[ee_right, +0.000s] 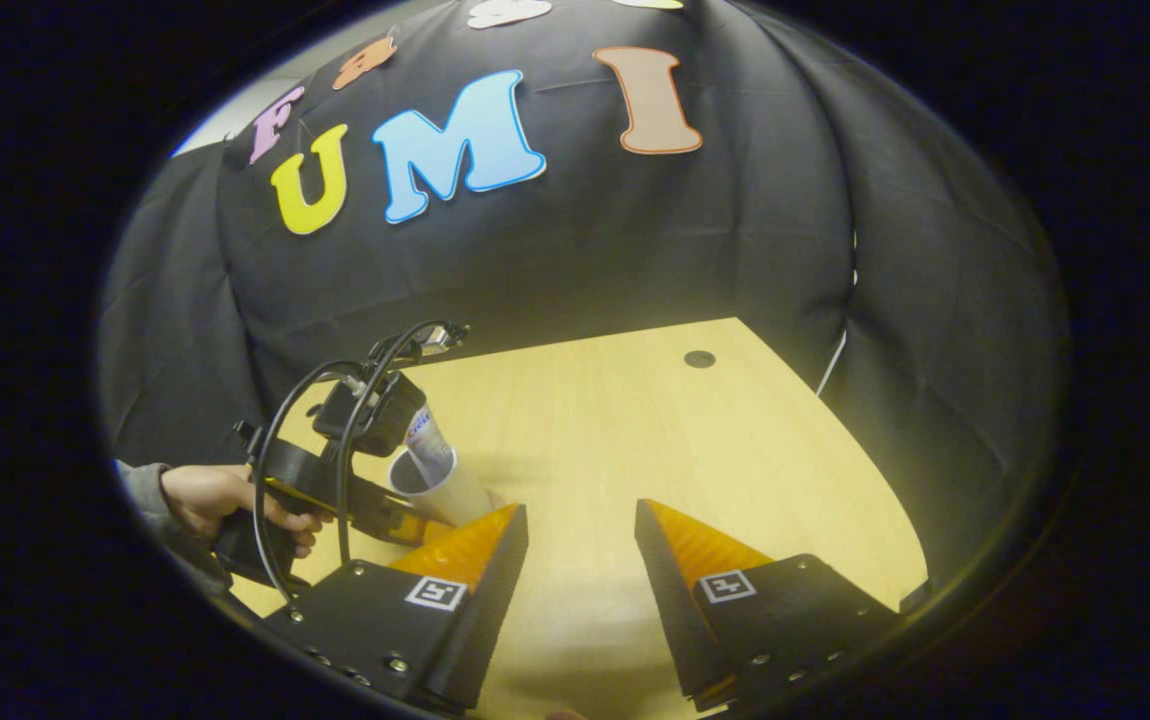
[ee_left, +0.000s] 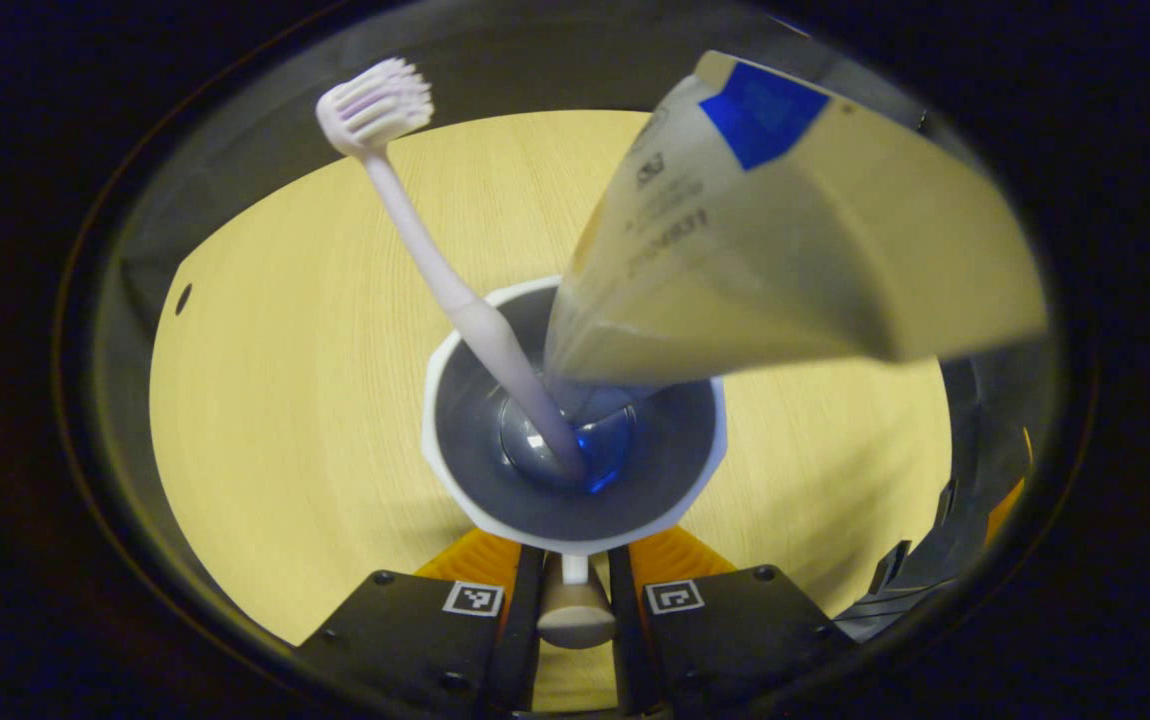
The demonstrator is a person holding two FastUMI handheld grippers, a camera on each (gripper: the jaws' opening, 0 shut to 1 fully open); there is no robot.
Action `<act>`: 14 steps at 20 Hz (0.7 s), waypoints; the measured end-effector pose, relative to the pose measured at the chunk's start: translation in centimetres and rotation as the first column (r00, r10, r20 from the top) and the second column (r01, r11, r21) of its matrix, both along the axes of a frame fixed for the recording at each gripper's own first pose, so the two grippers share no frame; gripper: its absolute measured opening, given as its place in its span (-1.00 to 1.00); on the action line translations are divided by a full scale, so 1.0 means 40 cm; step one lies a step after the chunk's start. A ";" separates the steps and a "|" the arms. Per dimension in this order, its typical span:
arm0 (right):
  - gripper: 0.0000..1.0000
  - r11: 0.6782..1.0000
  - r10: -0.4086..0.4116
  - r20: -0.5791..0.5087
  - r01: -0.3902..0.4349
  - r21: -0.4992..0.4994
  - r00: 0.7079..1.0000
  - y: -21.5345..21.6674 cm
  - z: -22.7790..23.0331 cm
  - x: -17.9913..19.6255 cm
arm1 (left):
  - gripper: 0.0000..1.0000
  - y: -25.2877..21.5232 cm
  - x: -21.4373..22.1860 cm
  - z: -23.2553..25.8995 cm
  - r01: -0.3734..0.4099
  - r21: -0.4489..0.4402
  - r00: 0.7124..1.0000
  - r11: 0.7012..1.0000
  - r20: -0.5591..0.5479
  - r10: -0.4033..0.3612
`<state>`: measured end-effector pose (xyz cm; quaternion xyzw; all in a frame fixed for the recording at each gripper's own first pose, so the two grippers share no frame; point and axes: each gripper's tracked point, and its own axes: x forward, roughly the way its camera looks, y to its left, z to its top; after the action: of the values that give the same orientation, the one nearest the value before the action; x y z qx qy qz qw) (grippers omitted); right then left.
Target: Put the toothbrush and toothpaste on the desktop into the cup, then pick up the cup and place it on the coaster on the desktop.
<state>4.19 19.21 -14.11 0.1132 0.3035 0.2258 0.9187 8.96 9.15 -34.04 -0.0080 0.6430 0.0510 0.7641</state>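
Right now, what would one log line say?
toothbrush, toothpaste: in cup | left jaws: shut on cup | right jaws: open, idle

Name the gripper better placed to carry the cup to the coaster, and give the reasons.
Left. The left gripper already has its fingers closed on the cup's handle, with the toothbrush and toothpaste standing inside. The right gripper is open over bare desktop, apart from the cup.

The left gripper [ee_left: 575, 560] points steeply downward, its fingers drawn close together on the handle of the white faceted plastic cup [ee_left: 575, 525]. A hand [ee_right: 225, 500] grips its handle. The right gripper [ee_right: 580, 540] hovers with jaws spread wide, nothing between them.
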 end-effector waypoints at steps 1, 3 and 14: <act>0.39 1.000 0.005 0.003 -0.005 0.003 1.000 -0.001 0.003 -0.005 | -0.23 -0.001 -0.004 0.008 -0.003 -0.017 1.000 1.000 0.005 0.003; 0.39 1.000 0.012 0.011 -0.013 0.006 1.000 0.000 0.010 -0.011 | -0.12 0.006 -0.020 0.025 -0.010 -0.026 1.000 1.000 0.009 0.010; 0.39 0.992 0.126 0.123 -0.128 0.005 0.984 0.008 0.091 -0.049 | 0.92 0.016 -0.161 0.224 -0.114 -0.045 0.973 0.992 0.197 0.121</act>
<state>2.23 19.54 -10.49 0.0855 0.2517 0.2925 0.9186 2.50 9.78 -25.08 -0.0639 0.5622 0.0842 0.8202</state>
